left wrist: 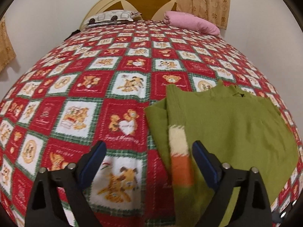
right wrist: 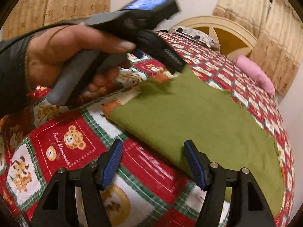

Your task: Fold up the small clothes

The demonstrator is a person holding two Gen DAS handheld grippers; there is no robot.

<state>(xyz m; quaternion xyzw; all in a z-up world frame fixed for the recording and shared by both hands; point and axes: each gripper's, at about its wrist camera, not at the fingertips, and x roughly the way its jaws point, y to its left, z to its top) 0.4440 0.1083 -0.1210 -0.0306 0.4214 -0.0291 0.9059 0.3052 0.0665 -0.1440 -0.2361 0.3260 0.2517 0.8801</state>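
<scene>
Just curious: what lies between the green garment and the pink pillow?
Only bare teddy-bear bedspread between green garment and pink pillow, seen in both wrist views.

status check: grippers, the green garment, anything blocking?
Left gripper open, empty. Right gripper open, empty. Green garment partly folded on the bedspread. Nothing blocking.
</scene>
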